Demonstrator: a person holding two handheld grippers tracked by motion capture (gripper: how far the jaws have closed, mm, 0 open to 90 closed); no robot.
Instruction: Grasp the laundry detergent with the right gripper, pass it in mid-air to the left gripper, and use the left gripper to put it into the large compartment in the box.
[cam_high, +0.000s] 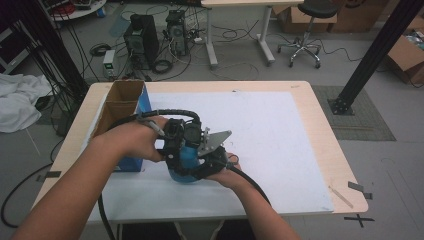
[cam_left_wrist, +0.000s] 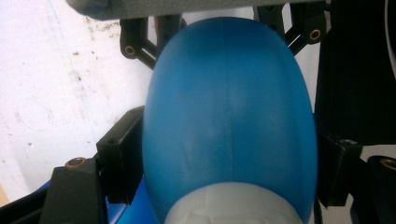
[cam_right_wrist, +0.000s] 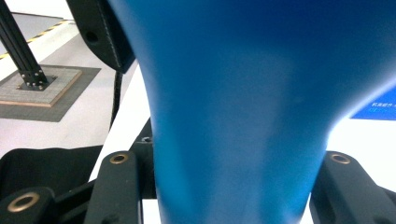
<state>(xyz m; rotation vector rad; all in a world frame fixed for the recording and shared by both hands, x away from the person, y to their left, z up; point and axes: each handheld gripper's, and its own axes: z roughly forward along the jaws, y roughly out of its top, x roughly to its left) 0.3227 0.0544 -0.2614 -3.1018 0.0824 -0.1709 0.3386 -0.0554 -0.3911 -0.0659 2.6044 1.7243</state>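
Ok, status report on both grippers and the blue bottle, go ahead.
Left gripper shut on blue bottle. Right gripper shut on its narrow part. Bottle held above white mat. Open cardboard box close on the left.

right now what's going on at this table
A person holds a hand-held gripper in each hand over the white mat. Both are closed on one blue bottle-like object: the left hand-held gripper clamps it at its rounded body near a white cap, and the right hand-held gripper grips its narrower part. An open cardboard box sits to the left.
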